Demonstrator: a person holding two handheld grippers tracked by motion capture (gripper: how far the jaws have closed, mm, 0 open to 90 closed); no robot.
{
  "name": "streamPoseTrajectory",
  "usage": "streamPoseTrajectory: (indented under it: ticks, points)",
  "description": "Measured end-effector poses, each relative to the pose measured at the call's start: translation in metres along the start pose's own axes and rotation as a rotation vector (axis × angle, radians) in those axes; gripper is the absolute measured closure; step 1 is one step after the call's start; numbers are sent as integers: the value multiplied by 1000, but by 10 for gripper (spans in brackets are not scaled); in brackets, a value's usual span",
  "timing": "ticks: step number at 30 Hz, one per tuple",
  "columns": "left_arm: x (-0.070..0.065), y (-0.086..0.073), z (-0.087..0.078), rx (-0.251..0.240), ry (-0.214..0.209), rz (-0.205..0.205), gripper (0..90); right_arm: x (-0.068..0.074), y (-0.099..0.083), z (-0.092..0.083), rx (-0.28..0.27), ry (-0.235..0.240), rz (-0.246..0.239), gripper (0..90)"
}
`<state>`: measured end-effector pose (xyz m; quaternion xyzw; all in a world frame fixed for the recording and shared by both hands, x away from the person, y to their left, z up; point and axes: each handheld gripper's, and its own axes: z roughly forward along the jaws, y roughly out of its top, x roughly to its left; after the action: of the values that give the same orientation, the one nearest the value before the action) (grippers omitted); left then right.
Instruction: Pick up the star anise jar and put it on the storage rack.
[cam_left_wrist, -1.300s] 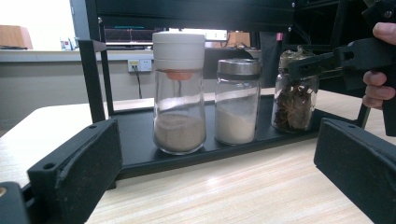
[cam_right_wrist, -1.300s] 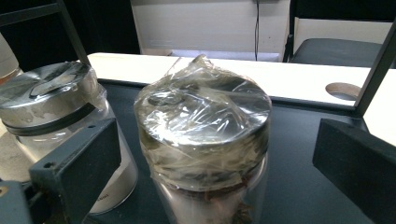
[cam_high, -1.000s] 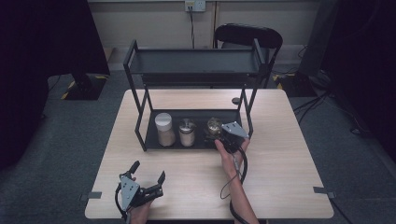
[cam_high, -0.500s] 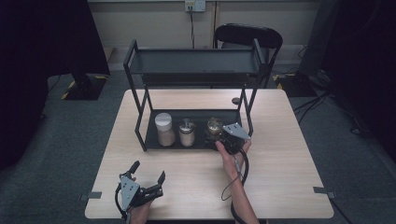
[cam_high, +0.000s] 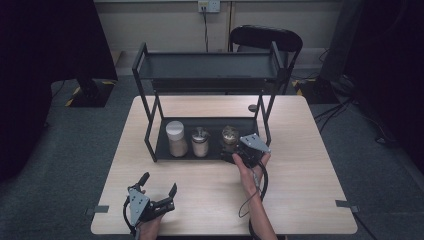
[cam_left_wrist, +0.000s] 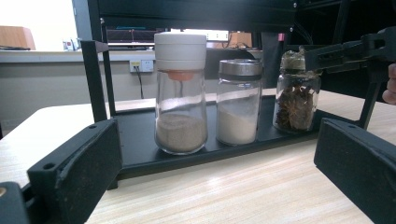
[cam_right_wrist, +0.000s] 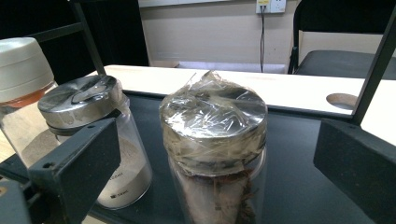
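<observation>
- Right gripper of mine hovers at the jar wrapped in plastic film, jaws spread wide on either side, not touching.
- That jar stands on the rack's bottom tray, rightmost of three (nothing lifted yet).
- Left gripper rests open near the table's front edge.

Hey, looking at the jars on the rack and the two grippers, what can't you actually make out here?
- Small print on the steel-lidded jar: right gripper view, blurred and partly behind the right gripper's jaw.
- Base of the film-wrapped jar: cut off by that view's bottom edge.
- Jar contents: too small in the high view.
</observation>
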<state>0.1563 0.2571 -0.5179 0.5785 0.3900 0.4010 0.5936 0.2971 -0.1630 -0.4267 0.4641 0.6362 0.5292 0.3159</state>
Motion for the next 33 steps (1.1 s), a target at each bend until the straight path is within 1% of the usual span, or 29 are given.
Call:
streamPoseTrajectory:
  ticks: [5, 8, 10, 15, 20, 22, 25, 30, 33]
  points:
    - [1, 0, 0, 0, -4, 0, 2, 1, -1, -6, -21, 4, -4, 0]
    - [1, 0, 0, 0, -5, 1, 2, 7, -1, -8, -29, -13, -25, 0]
    - [1, 0, 0, 0, -5, 0, 2, 9, 0, -9, -26, -15, -33, 0]
    - [1, 0, 0, 0, -5, 0, 2, 9, 2, -11, -25, -13, -20, 0]
    - [1, 0, 0, 0, -6, 0, 2, 10, 1, -14, -22, -14, -20, 0]
    - [1, 0, 0, 0, -6, 0, 2, 10, 1, -15, -17, -15, -28, 0]
    - [1, 0, 0, 0, -6, 0, 2, 10, -1, -18, -22, -17, -17, 0]
    - [1, 0, 0, 0, -6, 1, 2, 11, -2, -23, -25, -17, -20, 0]
    - [1, 0, 0, 0, -8, 1, 1, 13, -4, -29, -44, -27, -27, 0]
